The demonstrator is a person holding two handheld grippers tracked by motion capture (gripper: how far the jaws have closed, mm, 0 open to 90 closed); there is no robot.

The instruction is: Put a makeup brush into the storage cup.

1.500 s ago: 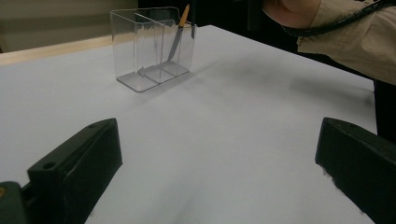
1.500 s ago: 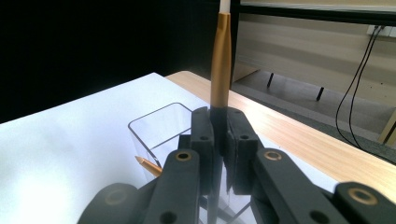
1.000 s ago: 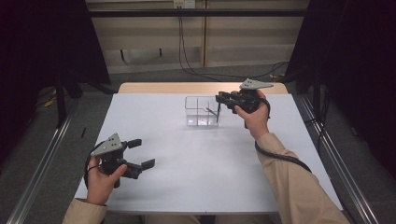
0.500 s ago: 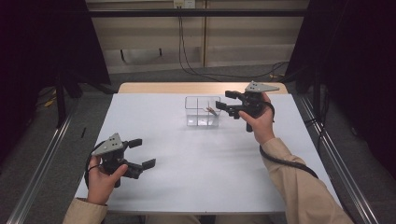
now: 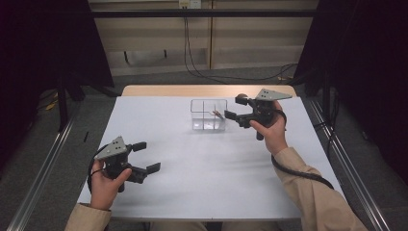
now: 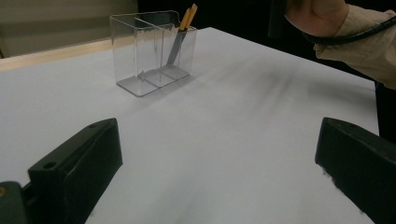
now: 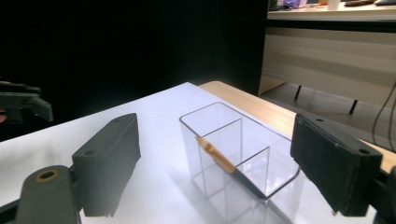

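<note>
A lab: white table (image 5: 202, 163) amid black curtains (image 5: 365, 57), floor rails (image 5: 43, 163), cables (image 5: 202, 62).

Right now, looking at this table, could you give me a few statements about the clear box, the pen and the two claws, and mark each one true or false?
1. The pen leans inside the clear box. True.
2. The right claw grips the pen. False: its jaws are open, with nothing between them.
3. The left claw is open. True.
4. The box lies tipped over. False: it stands upright on the table.
5. The box has a divider. True.
</note>
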